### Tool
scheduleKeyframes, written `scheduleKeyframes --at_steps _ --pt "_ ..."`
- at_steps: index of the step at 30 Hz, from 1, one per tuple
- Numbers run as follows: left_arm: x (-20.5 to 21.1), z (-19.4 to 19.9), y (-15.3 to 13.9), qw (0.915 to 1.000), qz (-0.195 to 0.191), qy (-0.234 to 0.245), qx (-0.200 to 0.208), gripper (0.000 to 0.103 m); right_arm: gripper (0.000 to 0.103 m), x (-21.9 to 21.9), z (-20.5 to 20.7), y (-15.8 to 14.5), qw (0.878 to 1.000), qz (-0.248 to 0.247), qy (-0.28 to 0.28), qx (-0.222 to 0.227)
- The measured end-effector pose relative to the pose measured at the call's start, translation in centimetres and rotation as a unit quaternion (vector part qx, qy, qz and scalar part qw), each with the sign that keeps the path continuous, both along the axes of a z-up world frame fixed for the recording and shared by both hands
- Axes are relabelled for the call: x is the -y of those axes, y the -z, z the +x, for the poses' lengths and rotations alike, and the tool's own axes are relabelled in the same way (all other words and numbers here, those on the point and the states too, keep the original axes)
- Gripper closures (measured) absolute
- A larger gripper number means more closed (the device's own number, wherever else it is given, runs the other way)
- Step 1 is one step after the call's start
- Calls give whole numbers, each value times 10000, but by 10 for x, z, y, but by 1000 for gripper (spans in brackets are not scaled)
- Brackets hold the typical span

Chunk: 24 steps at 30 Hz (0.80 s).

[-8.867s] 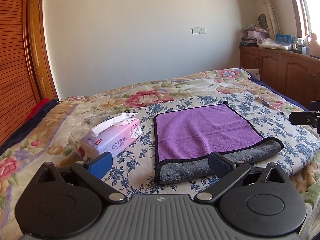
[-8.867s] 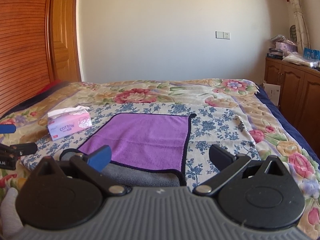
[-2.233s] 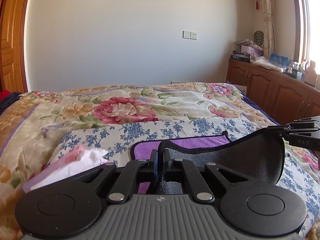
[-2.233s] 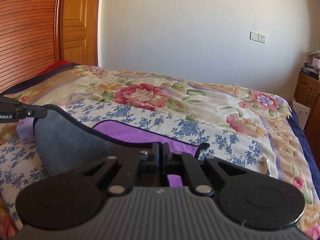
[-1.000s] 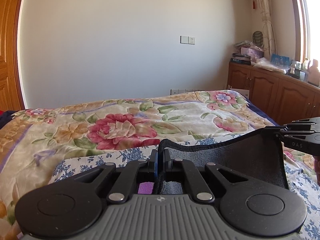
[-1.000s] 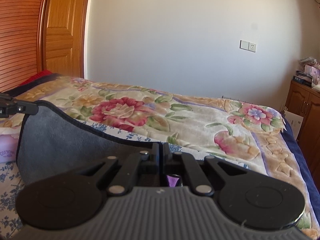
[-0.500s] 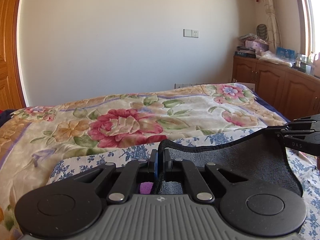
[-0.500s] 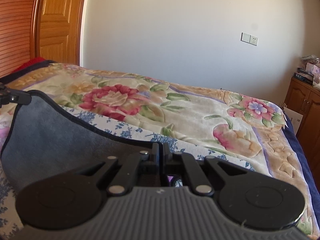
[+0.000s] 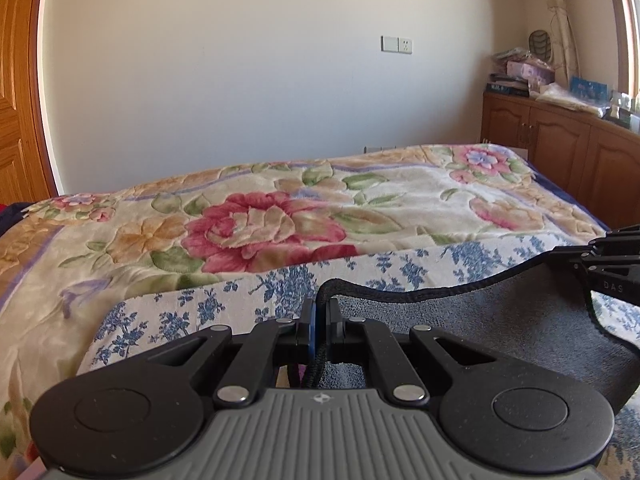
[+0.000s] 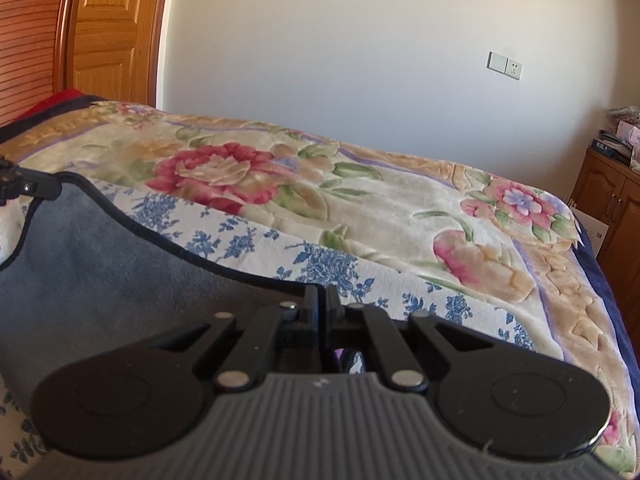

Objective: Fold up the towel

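The towel (image 9: 500, 320) shows its grey side with a black hem; its purple side peeks out only under the fingers. My left gripper (image 9: 320, 304) is shut on one corner of the hem. My right gripper (image 10: 320, 294) is shut on the other corner. The towel (image 10: 100, 272) hangs stretched between them, low over the blue-flowered cloth. The right gripper's tip shows at the right edge of the left wrist view (image 9: 600, 268). The left gripper's tip shows at the left edge of the right wrist view (image 10: 24, 188). The rest of the towel is hidden below the grippers.
A blue-flowered cloth (image 9: 280, 284) lies over a rose-patterned blanket (image 9: 260, 232) on the bed. Wooden cabinets (image 9: 560, 148) with clutter stand on the right. A wooden door (image 10: 108, 32) is on the left. A wall stands beyond the bed.
Both grippers have carried the held towel edge forward over the bed and lowered it. The purple side and the tissue box have dropped out of sight.
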<state>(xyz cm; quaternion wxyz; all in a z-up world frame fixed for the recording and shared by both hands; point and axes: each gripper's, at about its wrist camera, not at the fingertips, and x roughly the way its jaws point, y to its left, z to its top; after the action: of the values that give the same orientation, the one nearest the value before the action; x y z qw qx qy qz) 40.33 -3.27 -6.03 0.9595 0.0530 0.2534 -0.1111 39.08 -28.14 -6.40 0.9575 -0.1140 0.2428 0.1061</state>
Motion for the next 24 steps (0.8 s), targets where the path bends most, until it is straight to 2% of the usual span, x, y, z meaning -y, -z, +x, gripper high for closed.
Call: scheduleKeyframes --at_steps 11,16,18,20,24 --pt "8 12 22 9993 292 -20 -232 97 99 3 11 17 9995 25 54 -306" --pt "10 13 26 9993 260 -45 -264 95 99 4 12 20 9992 23 70 -382" --pt "10 13 27 9993 245 -43 -276 90 98 4 13 20 9991 21 90 -420" --pt "10 13 27 9993 224 -48 -288 74 90 4 13 21 9990 -10 134 -434" --pt "9 9 24 9994 198 -82 -261 61 85 5 13 19 9989 -14 175 -439"
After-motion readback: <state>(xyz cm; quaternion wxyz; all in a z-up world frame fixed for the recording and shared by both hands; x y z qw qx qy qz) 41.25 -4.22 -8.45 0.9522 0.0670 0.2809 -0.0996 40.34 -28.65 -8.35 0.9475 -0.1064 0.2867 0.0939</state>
